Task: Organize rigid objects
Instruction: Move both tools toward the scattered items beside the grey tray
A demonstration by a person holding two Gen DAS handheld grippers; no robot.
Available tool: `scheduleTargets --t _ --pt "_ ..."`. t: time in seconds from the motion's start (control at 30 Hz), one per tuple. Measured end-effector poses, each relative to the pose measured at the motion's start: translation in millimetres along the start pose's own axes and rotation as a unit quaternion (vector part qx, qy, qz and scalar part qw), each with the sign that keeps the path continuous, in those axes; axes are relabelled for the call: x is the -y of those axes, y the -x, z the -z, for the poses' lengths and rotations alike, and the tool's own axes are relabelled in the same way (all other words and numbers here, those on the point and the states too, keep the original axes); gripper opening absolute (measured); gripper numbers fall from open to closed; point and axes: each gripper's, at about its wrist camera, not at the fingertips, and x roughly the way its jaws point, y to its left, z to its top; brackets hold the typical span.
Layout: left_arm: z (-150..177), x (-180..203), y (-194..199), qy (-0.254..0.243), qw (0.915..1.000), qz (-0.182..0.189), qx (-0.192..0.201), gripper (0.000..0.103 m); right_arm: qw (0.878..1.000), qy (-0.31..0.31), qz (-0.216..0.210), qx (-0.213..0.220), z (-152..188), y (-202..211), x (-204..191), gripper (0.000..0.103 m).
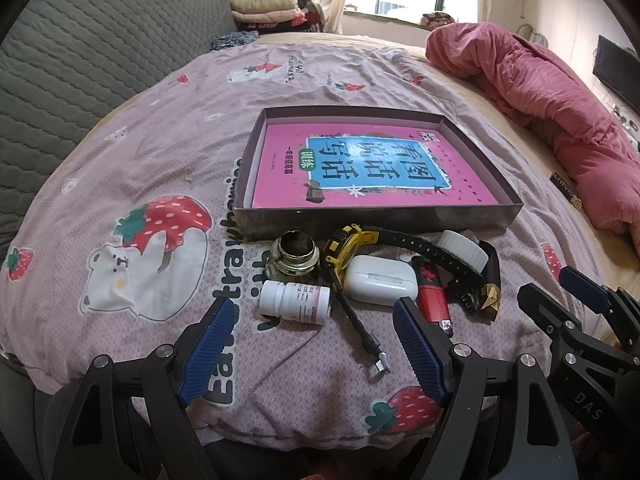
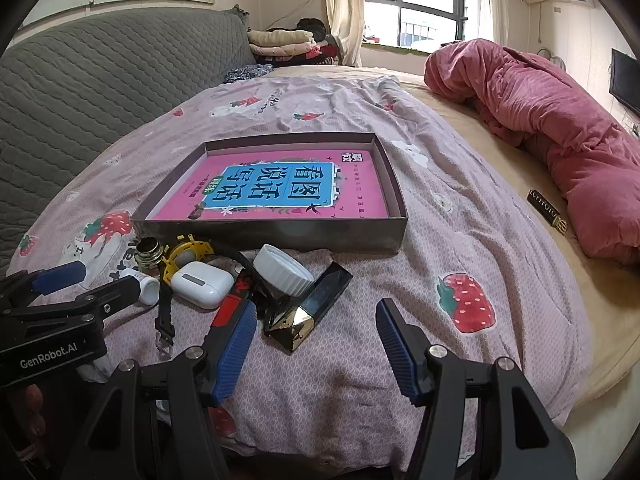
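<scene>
both grippers, left gripper [image 1: 316,334] and right gripper [image 2: 314,346], hung spread and empty before the clutter touching the tray [image 1: 376,220] front wall. we judged pill bottle [image 1: 295,303] first: pinch across its body, lift clear of watch strap [image 1: 352,312]

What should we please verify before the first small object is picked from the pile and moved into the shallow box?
1. Left gripper open, empty: ok.
2. Right gripper open, empty: ok.
3. Shallow grey cardboard box open-topped, holding only a pink book: ok.
4. White plastic pill bottle lying on its side, apart from neighbours, ahead of the left gripper: ok.
5. White earbud case free of the black watch strap: cannot tell.
</scene>
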Motion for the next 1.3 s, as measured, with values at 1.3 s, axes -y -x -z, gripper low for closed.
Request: scheduleTargets --t 1.3 --pt "0 -13 -6 0.018 0.9998 -0.006 -0.012 0.082 1.000 -0.001 -0.005 -0.005 1 -1 -2 0.062"
